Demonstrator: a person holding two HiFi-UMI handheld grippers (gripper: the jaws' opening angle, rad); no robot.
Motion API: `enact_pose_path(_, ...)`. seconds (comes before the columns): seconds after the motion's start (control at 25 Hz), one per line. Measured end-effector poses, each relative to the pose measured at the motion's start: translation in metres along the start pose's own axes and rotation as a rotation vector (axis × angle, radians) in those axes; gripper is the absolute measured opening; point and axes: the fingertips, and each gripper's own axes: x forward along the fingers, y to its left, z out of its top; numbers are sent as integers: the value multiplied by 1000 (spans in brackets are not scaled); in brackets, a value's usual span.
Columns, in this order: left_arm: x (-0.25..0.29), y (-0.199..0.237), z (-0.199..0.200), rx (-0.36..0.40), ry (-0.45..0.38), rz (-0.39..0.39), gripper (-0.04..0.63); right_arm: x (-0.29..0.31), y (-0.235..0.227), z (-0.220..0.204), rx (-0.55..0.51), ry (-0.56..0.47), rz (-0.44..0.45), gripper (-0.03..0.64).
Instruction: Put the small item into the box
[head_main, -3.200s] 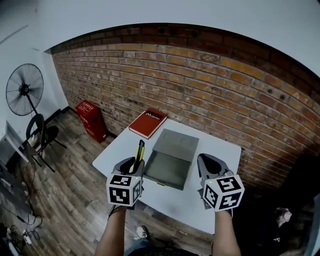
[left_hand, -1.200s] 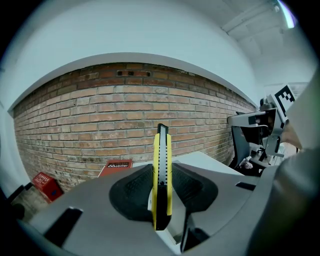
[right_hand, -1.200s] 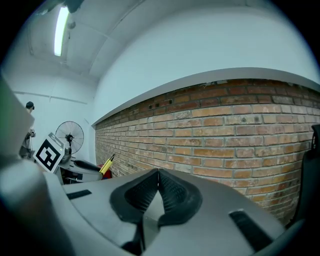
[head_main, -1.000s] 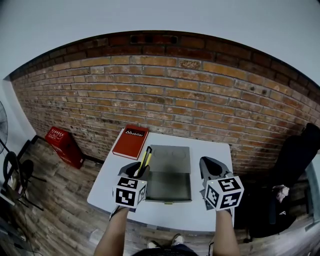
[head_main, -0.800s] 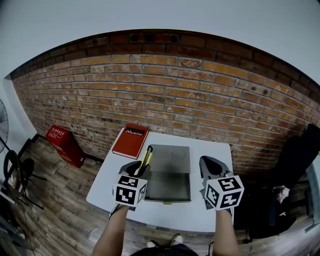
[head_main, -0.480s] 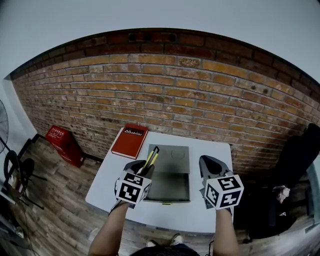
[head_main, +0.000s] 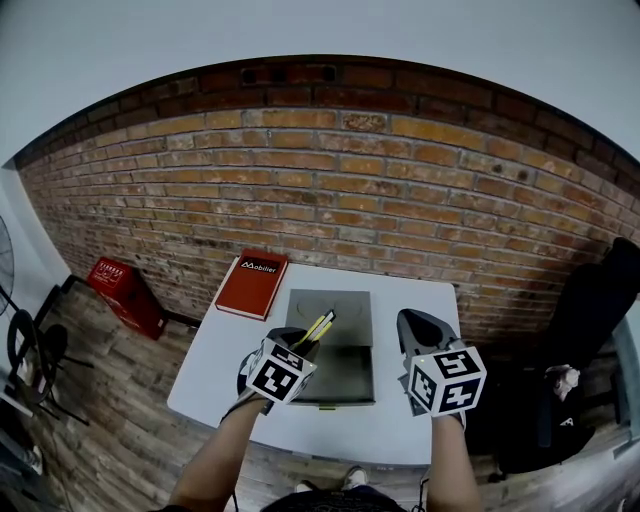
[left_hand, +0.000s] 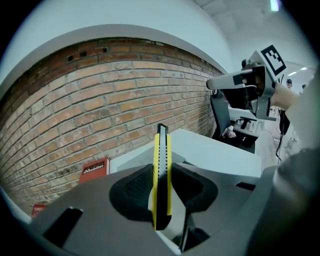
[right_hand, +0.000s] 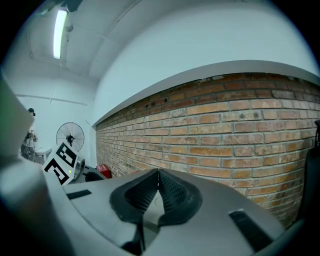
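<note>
A yellow and black utility knife (head_main: 322, 325) sticks out from between the jaws of my left gripper (head_main: 303, 340), which is shut on it. The knife points up and to the right, over the near half of the open grey box (head_main: 352, 383) on the white table (head_main: 225, 352). In the left gripper view the knife (left_hand: 162, 145) stands upright in the left gripper (left_hand: 162, 169). My right gripper (head_main: 412, 326) hovers to the right of the box, shut with nothing in it. Its jaws meet in the right gripper view (right_hand: 158, 173).
The box's lid (head_main: 330, 303) lies open towards the brick wall. A red book (head_main: 251, 283) rests on the table's far left corner. A red case (head_main: 120, 290) stands on the wood floor to the left. A dark bag (head_main: 590, 330) sits at the right.
My left gripper has moved right and down with the knife, now over the box, and has rolled so the knife leans right. The right gripper has stayed put.
</note>
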Motion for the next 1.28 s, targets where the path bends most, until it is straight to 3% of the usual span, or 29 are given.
enact_pose_path(0.68,62,-42,-55,99,270,-203,132,0,-14,-17,25,22,-6,20)
enact_pose_path(1.08,91,-54,-79,140,349,-248,132,-1,-19,-23,20,37,-3,20)
enact_pose_path(1.28,94,-58,-105,139,465,-290,132,1,-21,-26,14,49,-2,20)
